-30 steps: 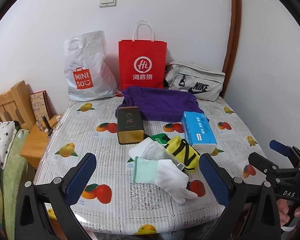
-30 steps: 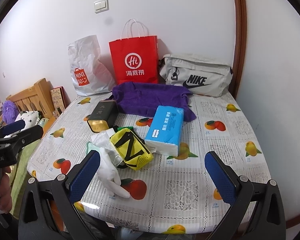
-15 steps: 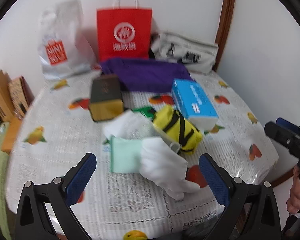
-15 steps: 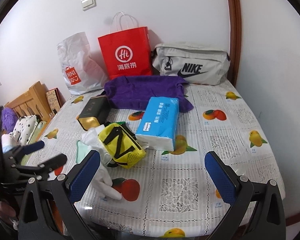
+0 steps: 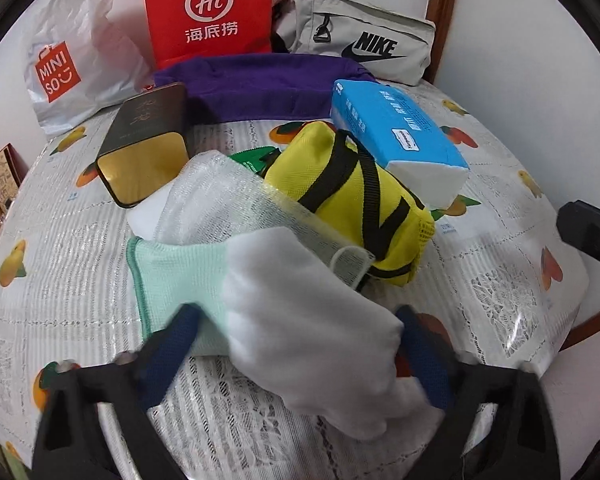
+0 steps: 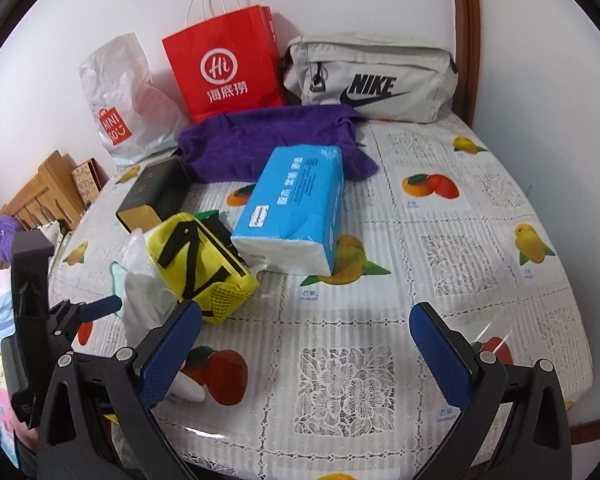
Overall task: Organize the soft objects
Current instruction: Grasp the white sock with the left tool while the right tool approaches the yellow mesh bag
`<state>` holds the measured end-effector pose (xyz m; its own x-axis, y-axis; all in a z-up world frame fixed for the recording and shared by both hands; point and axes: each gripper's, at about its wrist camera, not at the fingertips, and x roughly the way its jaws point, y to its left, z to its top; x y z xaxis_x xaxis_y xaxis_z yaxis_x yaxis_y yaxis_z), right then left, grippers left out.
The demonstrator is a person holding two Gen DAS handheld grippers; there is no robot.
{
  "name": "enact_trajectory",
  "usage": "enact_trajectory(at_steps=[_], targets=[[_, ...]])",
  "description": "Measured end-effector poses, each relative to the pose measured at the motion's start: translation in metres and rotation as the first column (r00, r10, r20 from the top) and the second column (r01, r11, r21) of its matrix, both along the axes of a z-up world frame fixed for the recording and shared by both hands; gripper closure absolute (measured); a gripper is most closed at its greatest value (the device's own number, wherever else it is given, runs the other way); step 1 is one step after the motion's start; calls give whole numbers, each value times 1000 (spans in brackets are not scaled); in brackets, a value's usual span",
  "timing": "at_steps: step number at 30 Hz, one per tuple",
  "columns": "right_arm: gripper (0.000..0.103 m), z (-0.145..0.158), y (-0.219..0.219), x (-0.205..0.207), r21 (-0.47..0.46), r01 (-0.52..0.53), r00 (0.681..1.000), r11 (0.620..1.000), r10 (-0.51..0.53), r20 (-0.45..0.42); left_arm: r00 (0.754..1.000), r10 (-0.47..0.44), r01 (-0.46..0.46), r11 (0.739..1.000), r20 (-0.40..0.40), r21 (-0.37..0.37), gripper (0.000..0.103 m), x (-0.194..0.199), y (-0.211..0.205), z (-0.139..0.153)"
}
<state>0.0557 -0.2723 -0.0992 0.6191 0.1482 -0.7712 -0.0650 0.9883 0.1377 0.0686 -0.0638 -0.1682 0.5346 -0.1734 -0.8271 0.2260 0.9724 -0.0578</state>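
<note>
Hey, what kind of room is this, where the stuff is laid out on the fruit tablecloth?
Most likely a home bedroom corner. A table with a fruit-print cloth stands against the wall, shopping bags and a Nike bag lean behind it, and a wooden bed frame with bedding shows at the left edge.

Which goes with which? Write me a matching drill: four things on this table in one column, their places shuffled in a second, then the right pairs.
Things
1. white glove
2. blue tissue pack
3. grey Nike bag
4. dark tin

Places
A. against the wall at the back right
B. between the left gripper's open fingers
C. resting partly on the purple cloth
D. left of the yellow pouch, gold end toward the camera

Pairs: 1-B, 2-C, 3-A, 4-D
</note>
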Motion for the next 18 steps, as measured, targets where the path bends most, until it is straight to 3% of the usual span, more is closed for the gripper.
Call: enact_trajectory(at_steps=[3,4,7,11,15,18], targets=[[0,-8,2,4,0,-11,1000,1000,11,-18,1000,-24,24,999,-2,-36,60,-2,7,3],[0,-10,3,5,2,-13,1000,1000,13,-21,999,-37,37,998,-4,-56,69,-3,11,6],[0,-15,4,10,10,-18,999,1000,18,-33,997,-80,81,994,15,-79,78,-9,15,17],[0,-20,11,14,18,-35,999,999,36,-40,993,-86,92,993,75,-74,82,-18,23,36],[1,-24,21,17,16,-64,997,998,65,-46,992,-41,49,997,117,-66,85,-16,40,46],[1,-27,33,19,13,-96,994,995,96,-49,994,3,4,998,105,-63,88,-10,57,44]])
